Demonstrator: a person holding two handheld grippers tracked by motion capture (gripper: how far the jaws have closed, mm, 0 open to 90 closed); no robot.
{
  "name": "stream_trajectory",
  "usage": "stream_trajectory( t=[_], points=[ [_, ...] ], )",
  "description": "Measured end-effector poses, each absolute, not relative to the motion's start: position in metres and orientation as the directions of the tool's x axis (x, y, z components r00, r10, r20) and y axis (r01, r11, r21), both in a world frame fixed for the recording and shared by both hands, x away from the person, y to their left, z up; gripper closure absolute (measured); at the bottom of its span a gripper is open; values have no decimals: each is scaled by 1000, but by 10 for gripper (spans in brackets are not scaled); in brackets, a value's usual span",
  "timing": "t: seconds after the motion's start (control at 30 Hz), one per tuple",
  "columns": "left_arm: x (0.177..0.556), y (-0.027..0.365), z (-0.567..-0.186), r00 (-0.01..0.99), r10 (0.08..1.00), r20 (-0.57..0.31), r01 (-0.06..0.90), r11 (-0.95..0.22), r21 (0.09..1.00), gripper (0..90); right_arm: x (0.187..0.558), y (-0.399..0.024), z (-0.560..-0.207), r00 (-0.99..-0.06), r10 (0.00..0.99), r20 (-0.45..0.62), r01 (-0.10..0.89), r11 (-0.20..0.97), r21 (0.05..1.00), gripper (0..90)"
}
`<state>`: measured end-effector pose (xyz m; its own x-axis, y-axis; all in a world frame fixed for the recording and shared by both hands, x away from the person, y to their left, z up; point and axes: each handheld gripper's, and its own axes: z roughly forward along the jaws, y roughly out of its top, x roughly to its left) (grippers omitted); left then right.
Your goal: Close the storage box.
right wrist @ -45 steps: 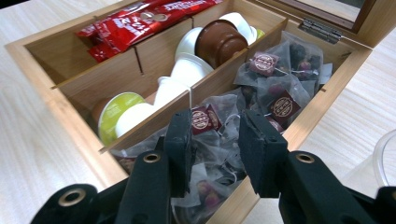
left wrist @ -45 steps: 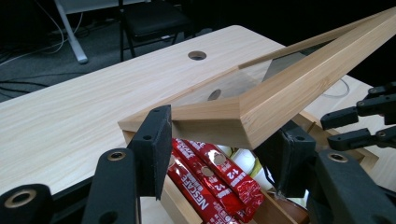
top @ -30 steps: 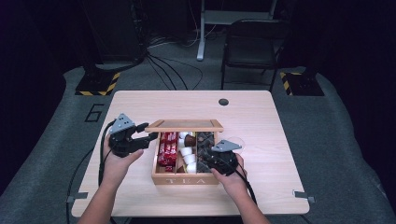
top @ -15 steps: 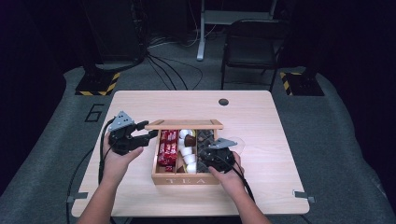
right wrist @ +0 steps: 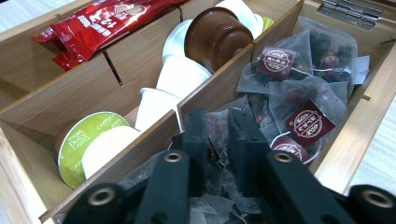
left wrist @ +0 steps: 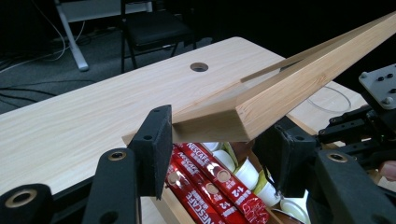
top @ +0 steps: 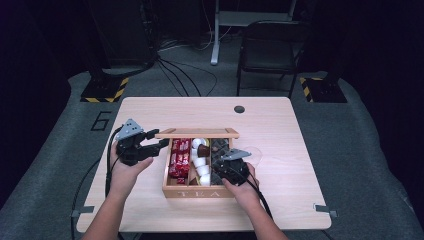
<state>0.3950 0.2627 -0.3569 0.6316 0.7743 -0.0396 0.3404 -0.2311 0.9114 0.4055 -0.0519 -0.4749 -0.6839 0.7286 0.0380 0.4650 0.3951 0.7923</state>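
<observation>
Left hand-held gripper (left wrist: 215, 154): jaws parted, one on each side of the corner of the raised wooden lid (left wrist: 299, 88), both close to it; firm contact cannot be confirmed. Lid tilted up above the open wooden box (top: 200, 192) (front panel lettered "TEA"), seen just right of this hand-held gripper in the high view. Below the jaws: red Nescafé stick packets (left wrist: 210, 182) in the nearest compartment, with white capsules (left wrist: 245, 172) just beyond.

Right hand-held gripper (right wrist: 217, 140): lowered into the tea bag compartment, jaws drawn close together on a clear tea bag (right wrist: 219, 154). Further tea bags with dark red labels (right wrist: 306, 123) just ahead and to the right of the jaws. Left of the jaws, past a divider: middle compartment holding white capsules (right wrist: 182, 77), a brown capsule (right wrist: 217, 35) and a green-lidded Dolce Gusto capsule (right wrist: 86, 137).

Box near the front middle of the light wood surface (top: 280, 130), between the two hands (left hand (top: 122, 172), right hand (top: 245, 190)).
</observation>
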Motion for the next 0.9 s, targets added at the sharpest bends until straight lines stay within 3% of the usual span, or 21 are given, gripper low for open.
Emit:
stream_trajectory(
  t=[0.23,0.9],
  points=[
    [394,263,-357,633,773,-39,341,-233,911,473,405,-52,-476,-693,720,26,459,414,786,896],
    [392,262,-359,628,777,-36,344,-236,909,472,393,-62,-459,-701,713,15,401,377,835,900]
  ],
)
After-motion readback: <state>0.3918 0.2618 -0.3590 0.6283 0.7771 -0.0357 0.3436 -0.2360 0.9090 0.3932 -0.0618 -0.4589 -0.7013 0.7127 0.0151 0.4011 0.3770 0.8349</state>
